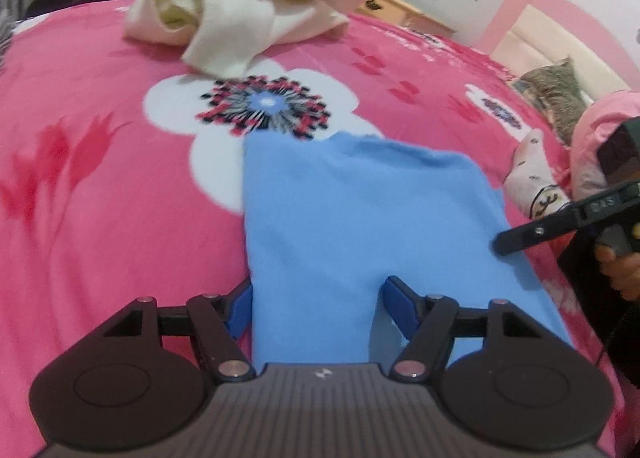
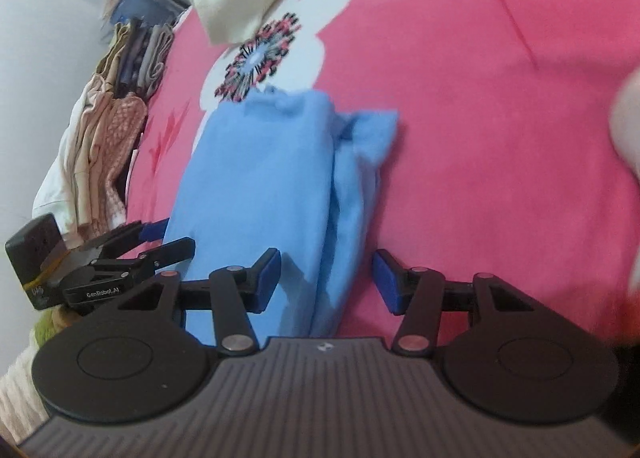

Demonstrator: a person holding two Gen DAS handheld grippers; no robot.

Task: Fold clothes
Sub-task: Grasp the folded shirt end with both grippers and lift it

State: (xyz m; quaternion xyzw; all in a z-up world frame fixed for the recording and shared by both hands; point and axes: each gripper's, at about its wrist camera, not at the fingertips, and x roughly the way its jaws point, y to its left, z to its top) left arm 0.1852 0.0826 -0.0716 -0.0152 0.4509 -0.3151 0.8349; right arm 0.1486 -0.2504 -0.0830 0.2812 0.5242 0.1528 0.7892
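Pink bedspread (image 1: pixel 100 218) fills both views, soft fleece-like cloth printed with darker pink leaf shapes and a large white flower (image 1: pixel 256 106) with a spiky dark, red and blue centre. White wall behind; pale headboard (image 1: pixel 560 50) at far right in the left wrist view.

Blue garment (image 1: pixel 352 226) lies on the spread just below the flower, its far edge overlapping a petal. Light sky-blue, matte, fuzzy knit or fleece. Folded lengthwise into a long narrow band; the left side edge runs straight and clean. In the right wrist view a second layer shows along the right side, with a loose crumpled flap (image 2: pixel 372 134) sticking out near the far end. Far hem slightly ragged.

Cream garment (image 1: pixel 248 6) sits in a loose heap beyond the flower, thick ribbed knit, unfolded.

Left gripper (image 1: pixel 316 306): black linkage arms, blue pads, jaws standing wide, straddling the near end of the blue garment. Pads look beside the cloth, not pressing it.

Right gripper (image 2: pixel 326 282): same build, jaws moderately apart over the near right edge of the garment; cloth lies between the pads, no pinch visible.

Patterned white sock (image 1: pixel 532 178) lies right of the blue garment. Stack of folded beige and grey clothes (image 2: pixel 116 118) at the bed's left edge.
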